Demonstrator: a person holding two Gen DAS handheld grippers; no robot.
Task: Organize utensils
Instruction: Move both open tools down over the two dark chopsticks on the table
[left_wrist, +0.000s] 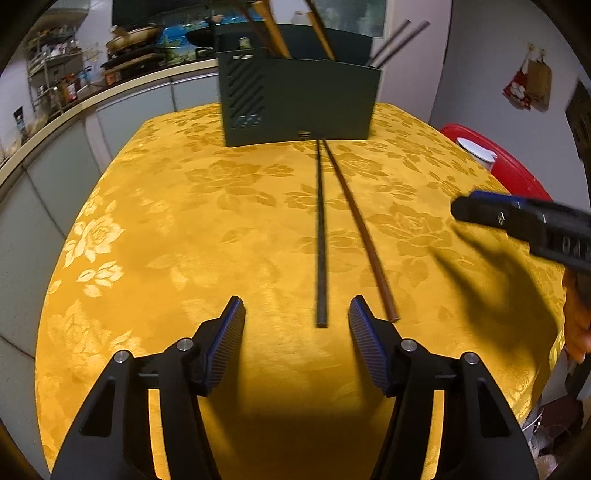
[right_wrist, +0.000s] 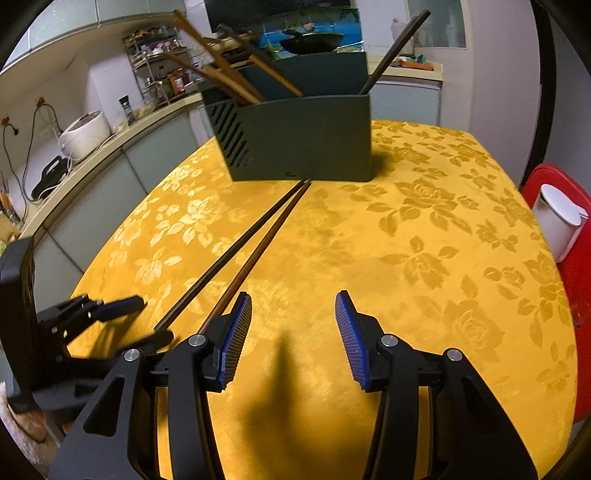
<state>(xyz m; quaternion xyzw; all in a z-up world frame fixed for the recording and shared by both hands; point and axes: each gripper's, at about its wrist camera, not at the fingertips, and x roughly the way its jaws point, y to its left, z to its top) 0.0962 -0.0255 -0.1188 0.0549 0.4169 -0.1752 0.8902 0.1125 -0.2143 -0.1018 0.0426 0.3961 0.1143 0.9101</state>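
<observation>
While two long chopsticks lie side by side on the yellow rose-patterned cloth of the desk (left_wrist: 184, 221), neither is held: the thin black chopstick (left_wrist: 320, 236) and the reddish-brown wooden chopstick (left_wrist: 360, 229) both run their long axes from near the grippers toward twelve o'clock, far tips touching the foot of the dark green slotted utensil holder (left_wrist: 299, 99). The left gripper (left_wrist: 297, 314) has its blue-padded fingers spread with nothing pinched; the black chopstick's near end sits just ahead, between them, so this hand looks nearer. The right gripper (right_wrist: 293, 306) also stands spread and empty; from it the brown chopstick passes just beside its left finger, at about ten o'clock.
</observation>
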